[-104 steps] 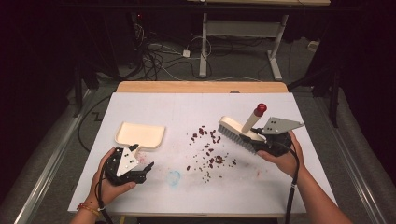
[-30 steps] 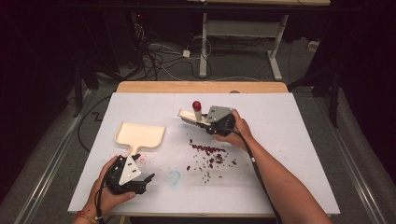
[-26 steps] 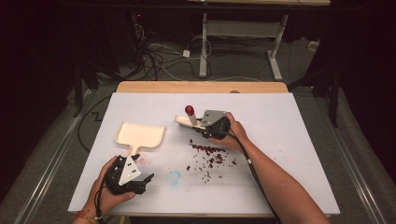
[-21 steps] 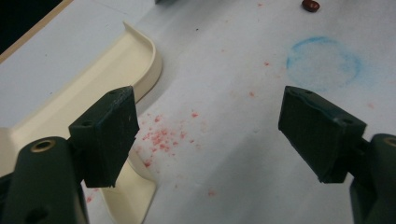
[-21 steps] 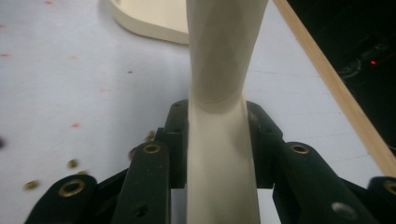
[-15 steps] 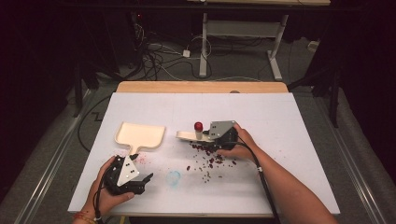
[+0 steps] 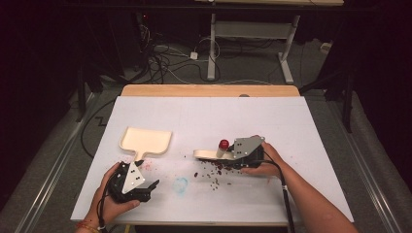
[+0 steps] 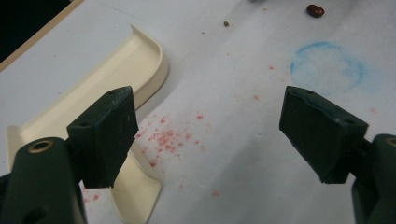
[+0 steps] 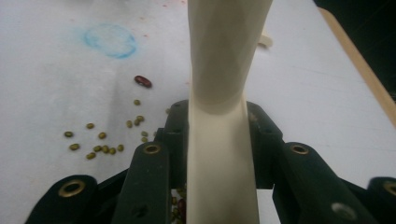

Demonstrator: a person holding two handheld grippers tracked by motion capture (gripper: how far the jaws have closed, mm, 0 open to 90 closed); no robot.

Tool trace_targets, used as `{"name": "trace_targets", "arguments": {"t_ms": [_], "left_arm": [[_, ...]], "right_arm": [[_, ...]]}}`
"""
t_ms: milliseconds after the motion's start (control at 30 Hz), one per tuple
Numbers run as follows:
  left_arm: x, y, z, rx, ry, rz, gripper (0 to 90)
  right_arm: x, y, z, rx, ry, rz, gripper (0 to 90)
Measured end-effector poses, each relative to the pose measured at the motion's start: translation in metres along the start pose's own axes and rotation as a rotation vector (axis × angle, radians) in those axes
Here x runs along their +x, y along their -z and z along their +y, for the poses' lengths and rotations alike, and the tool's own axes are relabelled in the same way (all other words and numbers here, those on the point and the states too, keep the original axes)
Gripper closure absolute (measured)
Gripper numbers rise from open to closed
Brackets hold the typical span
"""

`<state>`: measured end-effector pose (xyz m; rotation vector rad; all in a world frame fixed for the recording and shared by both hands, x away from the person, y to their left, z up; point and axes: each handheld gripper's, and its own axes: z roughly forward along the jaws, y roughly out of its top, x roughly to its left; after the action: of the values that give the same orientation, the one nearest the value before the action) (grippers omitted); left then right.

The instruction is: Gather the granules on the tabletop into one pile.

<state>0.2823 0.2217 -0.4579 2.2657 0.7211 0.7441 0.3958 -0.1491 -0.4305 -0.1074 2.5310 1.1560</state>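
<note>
Right claw (image 7: 224, 154), clamped on the brush (image 7: 210, 154), has swept from mid-table toward the near edge, gathering beans (image 7: 214, 174); left claw (image 7: 151, 187) waits open beside the dustpan (image 7: 145, 140).

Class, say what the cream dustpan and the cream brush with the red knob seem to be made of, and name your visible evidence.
Cream dustpan: probably moulded plastic, smooth and slightly glossy, judging by its thin, rounded upturned rim. Cream brush with the red knob, clamped in the right gripper: likely plastic too, its handle showing one even colour and a soft sheen.
</note>
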Motion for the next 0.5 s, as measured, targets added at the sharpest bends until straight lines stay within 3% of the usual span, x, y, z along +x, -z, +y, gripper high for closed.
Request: {"name": "trace_targets", "arguments": {"t_ms": [367,467,500], "left_arm": [[0.001,0.0,0.001,-0.009,0.003,-0.002,18.4],[0.001,0.002,0.001,-0.013,0.003,-0.001,18.5],[0.002,0.002,0.001,-0.016,0.006,0.001,18.4]], "right_arm": [[-0.007,0.002,0.013,-0.056,-0.065,-0.155,67.4],[-0.005,0.005,0.021,-0.093,-0.119,-0.166,67.4],[-0.004,0.007,0.024,-0.108,-0.166,-0.162,67.4]]}}
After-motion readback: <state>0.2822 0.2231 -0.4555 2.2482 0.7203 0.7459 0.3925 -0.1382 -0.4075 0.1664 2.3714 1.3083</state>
